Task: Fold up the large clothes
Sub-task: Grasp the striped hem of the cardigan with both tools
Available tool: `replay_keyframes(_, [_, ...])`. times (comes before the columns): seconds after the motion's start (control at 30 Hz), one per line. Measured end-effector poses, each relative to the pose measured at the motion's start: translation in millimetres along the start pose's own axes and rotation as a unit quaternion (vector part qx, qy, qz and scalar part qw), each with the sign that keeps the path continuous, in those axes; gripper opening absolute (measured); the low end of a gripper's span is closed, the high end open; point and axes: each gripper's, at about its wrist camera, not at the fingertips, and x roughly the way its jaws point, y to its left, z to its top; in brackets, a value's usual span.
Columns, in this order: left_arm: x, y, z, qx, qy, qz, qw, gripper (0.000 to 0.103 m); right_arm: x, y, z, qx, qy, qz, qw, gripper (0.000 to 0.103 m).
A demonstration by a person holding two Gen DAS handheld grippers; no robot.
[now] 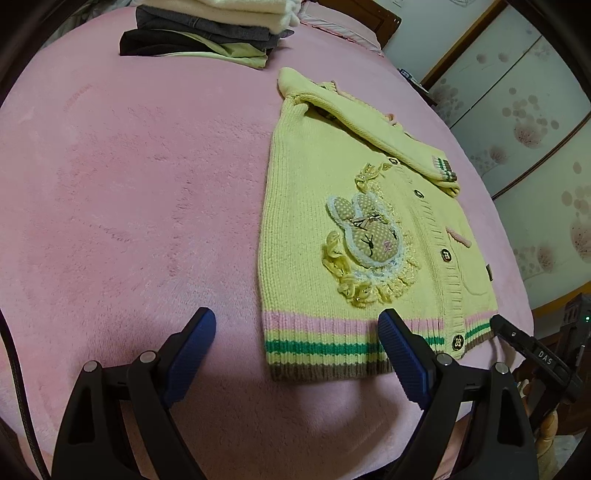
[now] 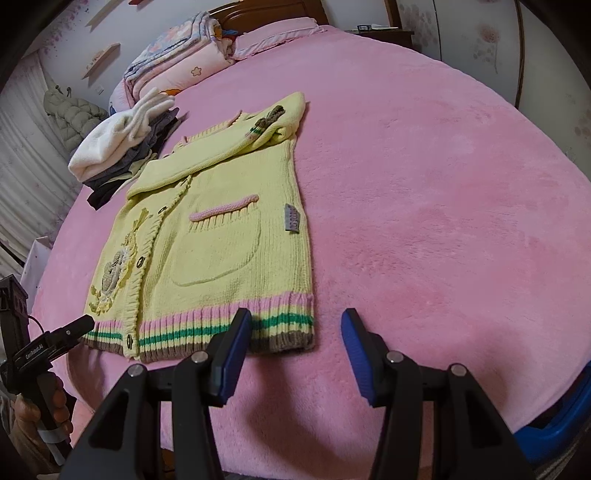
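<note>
Beside the folded stack (image 1: 207, 33), the yellow cardigan (image 1: 332, 206) has sleeves tucked — hem fold remains; left gripper (image 1: 295, 350) and right gripper (image 2: 295, 350) gape, empty.

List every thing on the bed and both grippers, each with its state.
Yellow cardigan: flat on the bed, buttoned, sleeves folded across the top.
Pocket: flat, nothing seen in it.
Stack of clothes: folded, piled beyond the cardigan.
Pink blanket: spread flat over the bed.
Left gripper: open, at the striped hem's left corner, holding nothing.
Right gripper: open, at the hem's right corner, holding nothing.
</note>
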Motion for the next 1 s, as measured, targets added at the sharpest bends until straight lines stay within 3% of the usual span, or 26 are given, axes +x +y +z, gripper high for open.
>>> replay_keyframes(0.1, [0.6, -0.9, -0.6, 0.008, 0.004, -0.005, 0.9999, 0.082, 4.5, 2.9, -0.4, -0.007, 0.002, 0.010, 1.000, 0.050])
replay_keyframes(0.2, [3.0, -5.5, -2.0, 0.022, 0.008, -0.005, 0.9997, 0.078, 8.7, 6.5, -1.1, -0.013, 0.011, 0.023, 1.000, 0.038])
replay_keyframes(0.3, [6.9, -9.2, -1.9, 0.025, 0.015, -0.009, 0.9995, 0.066, 11.5, 9.0, -2.1, -0.017, 0.019, 0.039, 0.999, 0.018])
replay_keyframes(0.4, [11.8, -12.7, -0.8, 0.029, 0.033, -0.020, 0.9989, 0.031, 12.7, 11.0, -1.8, -0.018, 0.022, 0.046, 0.999, 0.014])
replay_keyframes(0.43, [13.4, -13.9, -0.3, 0.026, 0.038, -0.025, 0.9986, 0.012, 12.7, 12.2, -1.8, -0.020, 0.022, 0.045, 0.999, 0.013])
replay_keyframes(0.6, [10.5, -26.4, 2.4, 0.030, 0.042, -0.015, 0.9986, 0.010, 9.8, 17.3, 0.5, -0.027, 0.019, 0.047, 0.998, 0.012])
replay_keyframes(0.73, [-4.3, -34.0, 14.1, 0.009, 0.032, -0.042, 0.9986, 0.010, -5.0, 24.6, 9.6, -0.042, 0.006, 0.058, 0.997, 0.012])
replay_keyframes(1.0, [-54.8, -50.4, 74.5, -0.024, -0.046, -0.104, 0.9932, 0.010, -51.3, 32.9, 65.7, -0.037, -0.065, 0.103, 0.992, 0.012])
